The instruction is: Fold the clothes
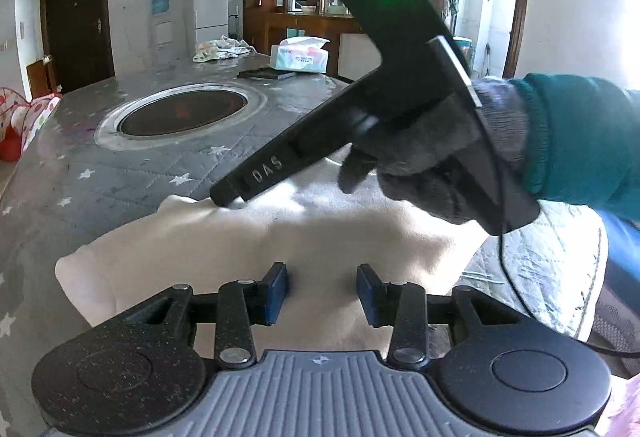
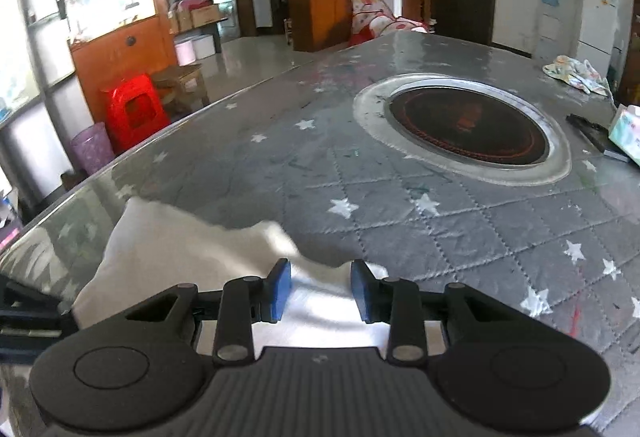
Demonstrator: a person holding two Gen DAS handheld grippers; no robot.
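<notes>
1. The cream garment (image 1: 280, 237) lies folded near the table's (image 1: 120, 165) near edge
2. The left gripper (image 1: 322, 293) hangs above it, jaws apart, empty
3. The right gripper (image 2: 320, 291) is likewise parted, pinching nothing

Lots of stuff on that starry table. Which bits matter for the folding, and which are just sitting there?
For the folding: the white garment, left gripper, right gripper.

Just lying about: tissue box, patterned cloth, dark flat item, round hotplate.
</notes>
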